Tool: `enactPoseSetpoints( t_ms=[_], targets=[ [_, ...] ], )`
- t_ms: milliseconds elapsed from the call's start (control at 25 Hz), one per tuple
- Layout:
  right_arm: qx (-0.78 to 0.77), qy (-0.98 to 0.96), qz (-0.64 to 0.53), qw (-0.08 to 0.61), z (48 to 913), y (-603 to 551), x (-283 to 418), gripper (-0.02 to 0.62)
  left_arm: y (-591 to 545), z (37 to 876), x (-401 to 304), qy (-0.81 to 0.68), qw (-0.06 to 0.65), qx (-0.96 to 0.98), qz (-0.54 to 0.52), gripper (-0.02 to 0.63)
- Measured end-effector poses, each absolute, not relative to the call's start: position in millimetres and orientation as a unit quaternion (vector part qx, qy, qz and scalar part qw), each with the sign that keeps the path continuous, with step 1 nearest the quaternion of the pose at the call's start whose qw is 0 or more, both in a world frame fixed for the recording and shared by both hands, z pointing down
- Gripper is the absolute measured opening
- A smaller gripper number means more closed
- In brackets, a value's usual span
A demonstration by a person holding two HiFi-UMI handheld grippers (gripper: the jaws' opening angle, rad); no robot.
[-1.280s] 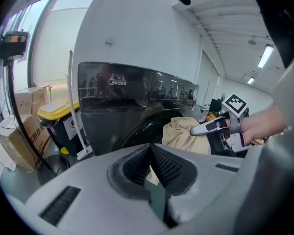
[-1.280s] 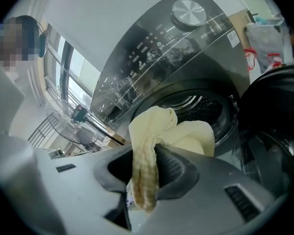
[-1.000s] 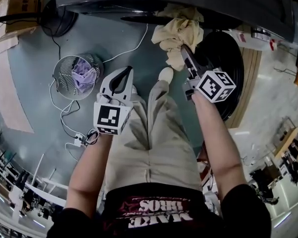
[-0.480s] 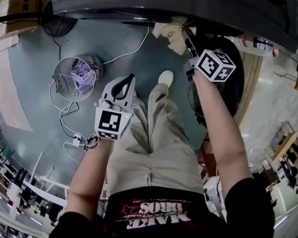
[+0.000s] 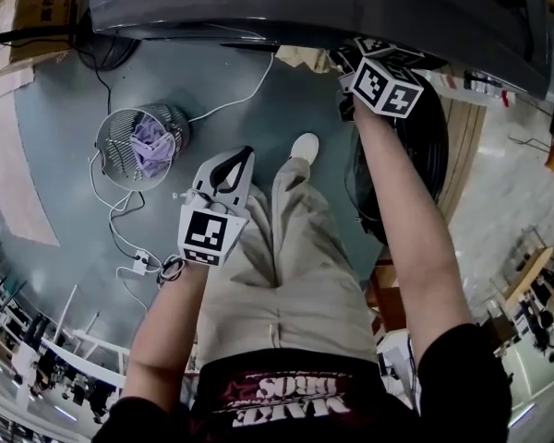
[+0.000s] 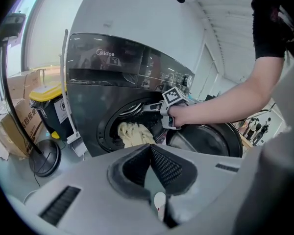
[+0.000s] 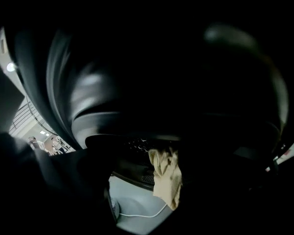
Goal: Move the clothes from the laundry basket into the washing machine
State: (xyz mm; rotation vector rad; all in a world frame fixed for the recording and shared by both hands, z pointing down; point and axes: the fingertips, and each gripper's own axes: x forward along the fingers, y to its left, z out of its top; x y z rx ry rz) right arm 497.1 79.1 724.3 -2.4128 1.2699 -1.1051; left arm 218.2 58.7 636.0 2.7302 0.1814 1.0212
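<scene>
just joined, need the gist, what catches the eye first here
A dark washing machine, door open, with a cream cloth spilling over the drum lip. The right gripper reaches into that drum, jaws opening, nothing clamped between them; a wire basket holding a purple garment stands on the floor.

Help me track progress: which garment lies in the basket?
The lilac garment, bunched in the wire basket; the cream garment hangs at the washing machine's opening.
</scene>
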Motion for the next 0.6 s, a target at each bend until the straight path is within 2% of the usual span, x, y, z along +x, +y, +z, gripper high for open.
enactPoseSetpoints(
  t_ms=[240,320,600],
  targets=[
    [-0.811,0.432,-0.388,0.068,729,92,482,0.396,56,628,228,0.064,0.112,0.932,0.338,0.006],
    [-0.807,0.437,-0.394,0.053,729,97,471,0.377,55,624,228,0.065,0.112,0.933,0.335,0.006],
    [-0.786,0.474,-0.397,0.020,713,105,427,0.176,37,608,229,0.038,0.135,0.940,0.310,0.006]
  ],
)
